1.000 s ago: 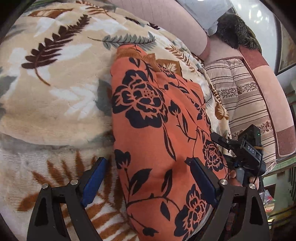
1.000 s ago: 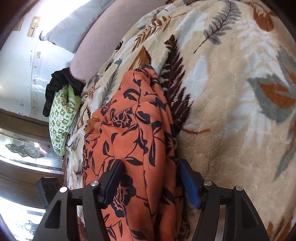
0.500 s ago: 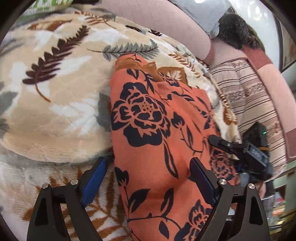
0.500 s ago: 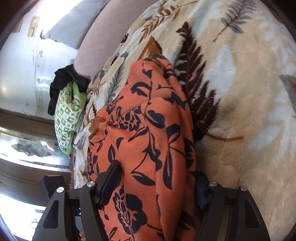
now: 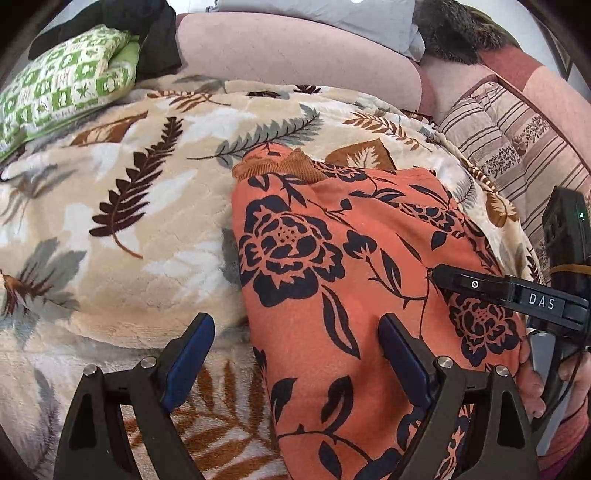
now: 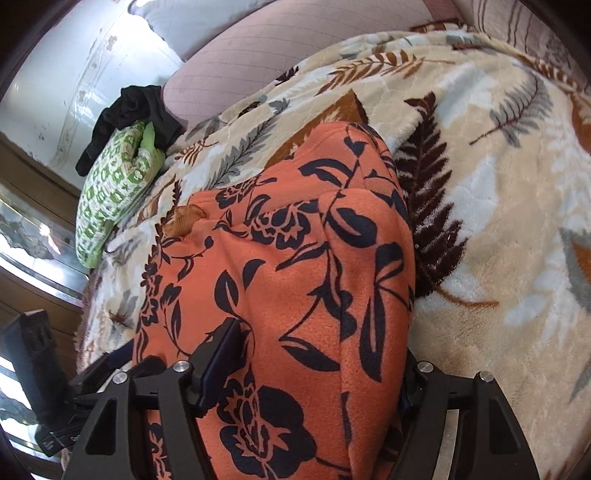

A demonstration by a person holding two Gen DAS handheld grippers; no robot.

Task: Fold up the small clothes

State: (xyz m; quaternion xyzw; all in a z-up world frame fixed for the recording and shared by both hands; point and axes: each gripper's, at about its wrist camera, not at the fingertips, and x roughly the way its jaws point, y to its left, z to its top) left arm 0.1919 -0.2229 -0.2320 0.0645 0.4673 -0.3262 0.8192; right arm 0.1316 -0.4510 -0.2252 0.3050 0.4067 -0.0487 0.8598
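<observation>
An orange garment with black flowers (image 5: 332,266) lies in a folded strip on a beige leaf-print blanket (image 5: 129,221). My left gripper (image 5: 293,325) stands open over the garment's near left edge, one finger above the blanket, the other above the cloth. In the right wrist view the garment (image 6: 295,258) fills the gap of my right gripper (image 6: 317,347). Its jaws stand wide: the left finger rests on the cloth and the cloth covers the right one. One of the right gripper's fingers (image 5: 461,282) lies over the garment's right edge, with a hand (image 5: 532,376) behind it.
The blanket covers a sofa with a pink backrest (image 5: 295,55). A green patterned pillow (image 5: 62,92) with black cloth (image 5: 155,37) on it sits at the far left, a striped cushion (image 5: 509,140) at the right. A grey pillow (image 5: 332,14) lies on the backrest.
Both views have tilted up, so the sofa back and the green pillow now show in the left view. The garment fills more of the right view and hides the right finger.
</observation>
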